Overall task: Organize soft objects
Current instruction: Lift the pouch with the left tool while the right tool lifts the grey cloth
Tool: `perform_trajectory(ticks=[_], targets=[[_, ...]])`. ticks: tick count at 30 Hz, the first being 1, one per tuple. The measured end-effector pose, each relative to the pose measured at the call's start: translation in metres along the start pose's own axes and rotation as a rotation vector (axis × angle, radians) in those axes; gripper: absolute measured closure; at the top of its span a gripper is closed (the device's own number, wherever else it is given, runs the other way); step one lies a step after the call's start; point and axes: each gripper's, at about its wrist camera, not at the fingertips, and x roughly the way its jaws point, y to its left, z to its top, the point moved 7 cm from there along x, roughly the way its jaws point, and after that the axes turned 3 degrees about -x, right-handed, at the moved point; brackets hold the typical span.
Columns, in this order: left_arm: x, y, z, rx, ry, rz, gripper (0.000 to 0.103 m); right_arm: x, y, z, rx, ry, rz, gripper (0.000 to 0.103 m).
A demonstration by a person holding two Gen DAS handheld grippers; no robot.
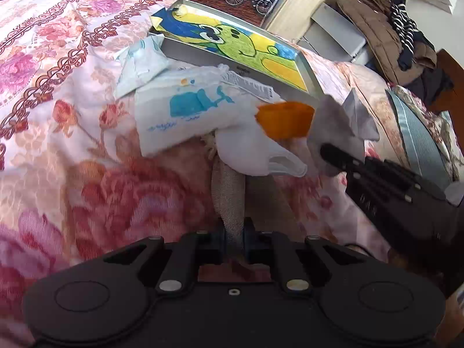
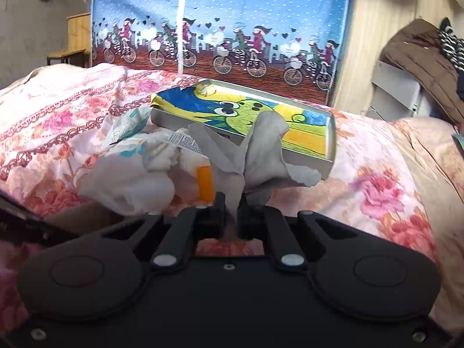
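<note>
Pinching a beige knitted cloth (image 1: 229,200) between pressed-together pads, the left claw (image 1: 234,233) holds it by its near end, the strip running straight away from the claw toward the metal tray (image 1: 307,66). The right claw (image 2: 231,217) is likewise closed, gripping a thin grey cloth (image 2: 261,150) whose loose corners stand up and flop outward in front of the tray. Both cloths are lifted off the floral bedspread (image 1: 58,145), just on the near side of the tray. Between them, nearer the tray's front wall, lies a pile: a white diaper with a blue whale print (image 1: 185,116), a white bundle and something orange (image 1: 282,121) that I cannot identify. The tray's drawing-lined floor looks free, with the grey cloth almost at its front edge, so the right hand seems nearer for a drop; the beige strip's long axis already points at the tray across the pile.
</note>
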Motion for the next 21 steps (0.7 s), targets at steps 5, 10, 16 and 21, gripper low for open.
perform_trajectory(ticks=[5,10,16,21], targets=[[-0.022,-0.007,-0.021,0.024,-0.005,0.014,0.092,-0.031,-0.006,-0.009,0.038,-0.024,-0.032,0.1],[-0.056,-0.02,-0.02,0.065,-0.117,0.022,0.092,-0.041,0.004,-0.005,0.037,-0.072,-0.034,0.1],[-0.078,-0.034,-0.015,0.217,-0.244,0.209,0.092,-0.054,0.018,-0.006,-0.038,-0.118,-0.025,0.1],[-0.089,-0.046,-0.01,0.306,-0.297,0.289,0.092,-0.053,0.014,-0.004,-0.051,-0.119,-0.017,0.1]])
